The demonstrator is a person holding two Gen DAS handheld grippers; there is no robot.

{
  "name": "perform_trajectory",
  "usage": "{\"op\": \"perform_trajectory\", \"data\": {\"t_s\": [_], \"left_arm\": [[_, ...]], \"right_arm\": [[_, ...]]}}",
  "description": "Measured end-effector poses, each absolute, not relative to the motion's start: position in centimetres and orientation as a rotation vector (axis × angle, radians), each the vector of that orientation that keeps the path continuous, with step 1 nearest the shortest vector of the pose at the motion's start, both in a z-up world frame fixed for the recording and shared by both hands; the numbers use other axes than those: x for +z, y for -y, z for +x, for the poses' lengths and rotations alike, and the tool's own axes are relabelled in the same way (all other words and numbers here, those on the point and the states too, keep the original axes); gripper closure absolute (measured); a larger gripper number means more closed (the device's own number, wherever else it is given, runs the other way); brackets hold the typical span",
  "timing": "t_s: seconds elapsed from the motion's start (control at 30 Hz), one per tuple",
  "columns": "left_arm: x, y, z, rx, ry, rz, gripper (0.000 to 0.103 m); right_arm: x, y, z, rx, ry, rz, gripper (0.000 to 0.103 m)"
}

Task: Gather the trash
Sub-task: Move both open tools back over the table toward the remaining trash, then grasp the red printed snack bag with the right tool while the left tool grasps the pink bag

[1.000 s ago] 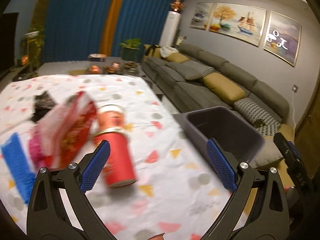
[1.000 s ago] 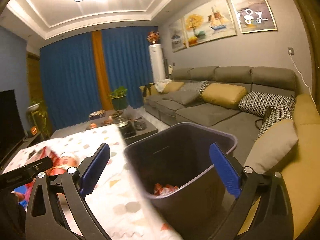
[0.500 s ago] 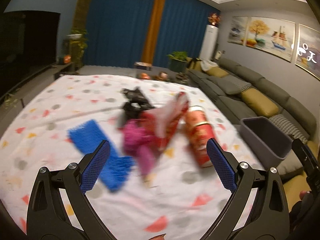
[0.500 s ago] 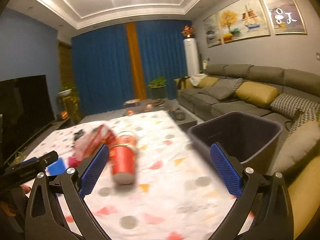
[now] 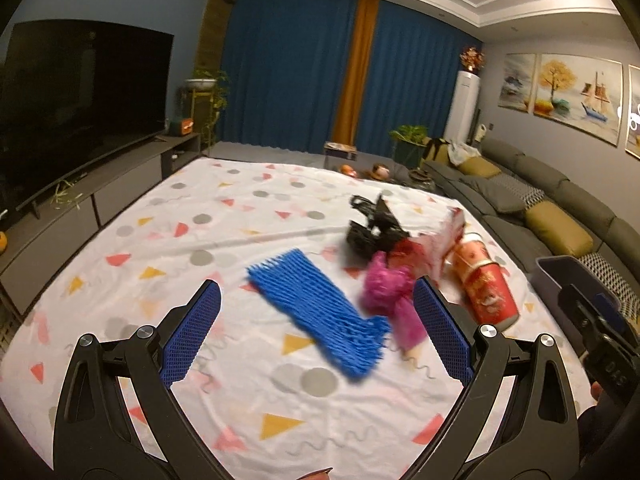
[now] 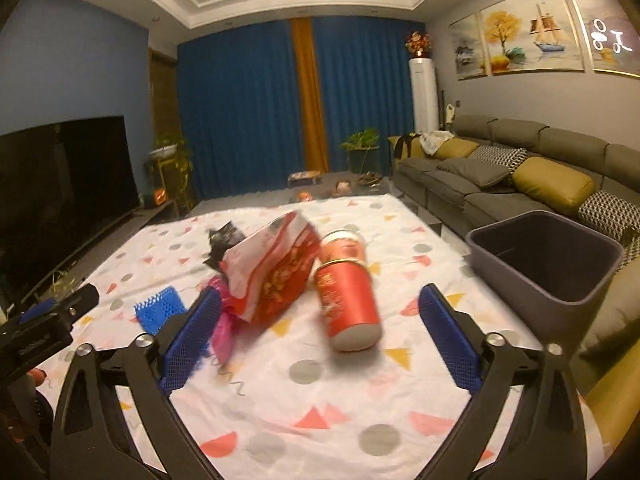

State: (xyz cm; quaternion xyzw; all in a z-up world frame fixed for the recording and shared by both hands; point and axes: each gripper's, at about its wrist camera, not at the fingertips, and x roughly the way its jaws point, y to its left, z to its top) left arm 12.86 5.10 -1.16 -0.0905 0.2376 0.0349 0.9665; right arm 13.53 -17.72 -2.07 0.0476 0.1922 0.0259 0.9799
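Trash lies on the patterned white tablecloth point(image 5: 224, 248): a blue foam net point(image 5: 320, 312), a pink wrapper point(image 5: 390, 294), a black crumpled bag point(image 5: 374, 228), a red and white snack bag point(image 6: 272, 272) and a red can point(image 6: 348, 292) lying on its side. My left gripper point(image 5: 316, 336) is open and empty, above the cloth just short of the blue net. My right gripper point(image 6: 320, 340) is open and empty, above the cloth in front of the red can. The dark grey bin point(image 6: 548, 260) stands at the table's right edge.
A grey sofa point(image 6: 520, 184) with yellow cushions runs behind the bin on the right. A television point(image 5: 80, 92) on a low cabinet stands to the left. A low table with small items point(image 6: 340, 184) is beyond the far edge.
Both grippers have swung left, away from the bin, and now face the trash on the cloth. The left one has come in front of the blue net, the right one in front of the can.
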Motion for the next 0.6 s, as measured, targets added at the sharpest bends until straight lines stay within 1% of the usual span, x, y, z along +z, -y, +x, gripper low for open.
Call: {"op": "perform_trajectory", "data": {"t_s": [0.07,0.2,0.43,0.53,0.6], "left_arm": [[-1.3,-5.7,13.0,0.078,-0.477,-0.188,0.008],[-1.7,-7.0,14.1,0.105,-0.482,-0.202,0.008],[-2.1,-8.7,16.3,0.134,-0.486,-0.226,0.008],[-2.3,-8.9,17.1,0.139,-0.488,-0.227,0.008],[-2.6,-8.9,17.6,0.136,-0.495,-0.224,0.008]], "right_arm": [[-2.4,16.8,14.3,0.061,-0.402,0.082,0.014],[-3.3,15.1,16.2,0.082,-0.448,0.059,0.028],[-3.7,12.5,19.5,0.122,-0.475,0.045,0.035],[-3.8,11.3,21.4,0.126,-0.483,0.029,0.040],[-4.2,10.8,22.5,0.128,-0.499,0.024,0.046]]}}
